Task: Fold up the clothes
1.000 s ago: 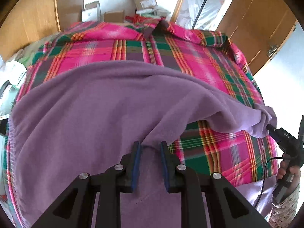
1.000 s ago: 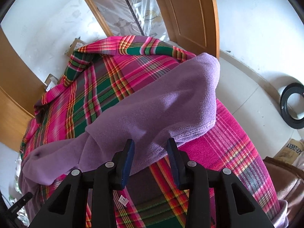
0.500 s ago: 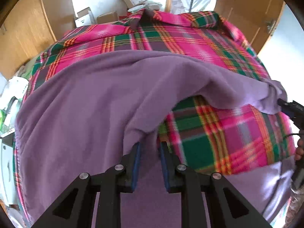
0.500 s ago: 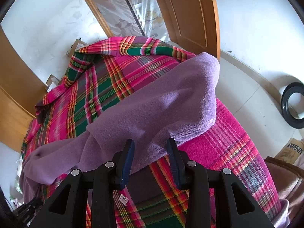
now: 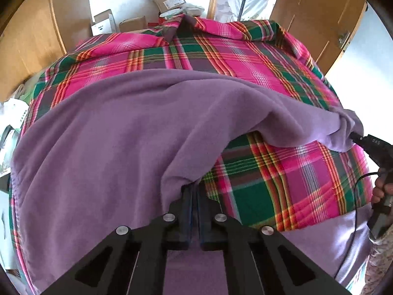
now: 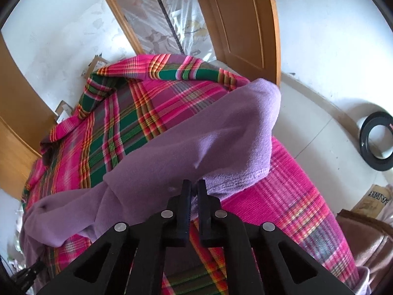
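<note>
A purple fleece garment (image 5: 118,147) lies spread over a bed with a pink and green plaid cover (image 5: 221,56). My left gripper (image 5: 195,189) is shut on the garment's near edge, lifting it off the bed. In the left wrist view the right gripper (image 5: 356,136) holds a bunched corner of the same cloth at the far right, with a hand (image 5: 382,189) on its handle. In the right wrist view the right gripper (image 6: 194,186) is shut on the purple garment (image 6: 196,147), which drapes leftward across the plaid cover (image 6: 127,123).
Cardboard boxes (image 5: 169,0) stand beyond the bed's far end. Wooden doors (image 6: 240,24) and a plastic-covered doorway (image 6: 167,24) lie behind. On the white floor to the right lies a black ring (image 6: 378,145), and a brown item (image 6: 363,236) sits beside the bed.
Both grippers have closed on the purple garment. Its near edge is now raised between them, showing more plaid cover underneath.
</note>
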`<act>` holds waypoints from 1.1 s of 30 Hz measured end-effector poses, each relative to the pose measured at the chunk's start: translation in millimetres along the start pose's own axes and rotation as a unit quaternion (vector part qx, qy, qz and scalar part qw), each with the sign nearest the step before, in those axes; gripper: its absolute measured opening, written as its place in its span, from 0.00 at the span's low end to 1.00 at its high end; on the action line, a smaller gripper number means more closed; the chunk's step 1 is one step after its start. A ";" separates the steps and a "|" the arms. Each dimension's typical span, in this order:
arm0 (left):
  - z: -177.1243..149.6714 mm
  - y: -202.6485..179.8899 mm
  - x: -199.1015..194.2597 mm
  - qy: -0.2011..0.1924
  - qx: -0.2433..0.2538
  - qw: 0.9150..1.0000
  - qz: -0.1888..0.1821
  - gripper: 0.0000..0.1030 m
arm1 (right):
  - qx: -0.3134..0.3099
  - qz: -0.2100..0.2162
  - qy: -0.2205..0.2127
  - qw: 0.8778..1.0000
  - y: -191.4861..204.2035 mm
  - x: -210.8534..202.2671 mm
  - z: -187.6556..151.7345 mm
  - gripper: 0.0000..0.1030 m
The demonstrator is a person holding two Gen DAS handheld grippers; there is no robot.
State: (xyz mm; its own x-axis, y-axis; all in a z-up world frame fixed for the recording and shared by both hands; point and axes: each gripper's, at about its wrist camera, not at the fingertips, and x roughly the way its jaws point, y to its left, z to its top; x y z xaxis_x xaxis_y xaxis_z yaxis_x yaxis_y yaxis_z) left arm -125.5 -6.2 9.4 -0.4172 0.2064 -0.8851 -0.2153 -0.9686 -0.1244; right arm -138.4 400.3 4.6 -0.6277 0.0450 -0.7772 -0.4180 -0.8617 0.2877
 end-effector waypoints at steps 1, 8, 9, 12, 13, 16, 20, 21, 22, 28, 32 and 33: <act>-1.1 1.9 -3.1 -0.002 -0.002 1.000 -0.007 0.03 | 0.000 -0.002 -0.007 1.000 -1.3 -3.6 1.4 0.03; -7.5 11.9 -27.0 -0.019 -0.017 0.998 -0.051 0.03 | 0.005 -0.017 -0.057 0.998 -16.3 -36.1 15.0 0.02; -8.3 13.8 -30.3 -0.022 -0.021 0.998 -0.056 0.03 | 0.007 -0.020 -0.062 0.998 -19.1 -40.0 16.1 0.02; -11.0 20.0 -38.4 -0.033 -0.032 0.997 -0.065 0.03 | 0.019 -0.017 -0.066 0.997 -29.2 -49.8 17.2 0.02; -11.5 22.2 -39.1 -0.034 -0.037 0.997 -0.065 0.03 | 0.015 -0.010 -0.059 0.998 -28.9 -50.2 15.1 0.02; -12.0 27.1 -35.7 -0.033 -0.050 0.996 -0.069 0.03 | -0.011 0.013 -0.025 1.000 -21.2 -46.6 2.0 0.08; -14.2 28.0 -34.8 -0.040 -0.065 0.994 -0.078 0.03 | -0.005 0.063 0.040 0.997 -11.9 -29.6 -18.1 0.15; -14.5 29.2 -34.6 -0.040 -0.069 0.994 -0.078 0.03 | -0.005 0.069 0.047 0.996 -9.2 -25.3 -20.9 0.17; -14.8 30.5 -34.5 -0.040 -0.072 0.994 -0.078 0.03 | -0.006 0.070 0.050 0.996 -6.9 -22.0 -22.2 0.17; -16.0 38.3 -33.4 -0.043 -0.086 0.993 -0.074 0.03 | 0.052 0.064 0.035 0.996 -14.9 -9.6 -16.2 0.33; -15.7 41.5 -32.2 -0.042 -0.095 0.992 -0.078 0.03 | 0.055 0.051 0.027 0.997 -9.4 0.6 -6.0 0.34; -16.0 42.8 -32.3 -0.042 -0.098 0.991 -0.079 0.03 | 0.056 0.048 0.026 0.997 -8.5 2.2 -3.7 0.34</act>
State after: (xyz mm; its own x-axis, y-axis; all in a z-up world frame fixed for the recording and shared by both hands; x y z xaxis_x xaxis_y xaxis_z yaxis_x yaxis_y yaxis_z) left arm -107.2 -56.5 25.5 -0.4664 0.3604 -0.8079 -0.1113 -0.9299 -0.3506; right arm -133.8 405.9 -1.6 -0.6353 -0.0633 -0.7697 -0.4294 -0.7994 0.4202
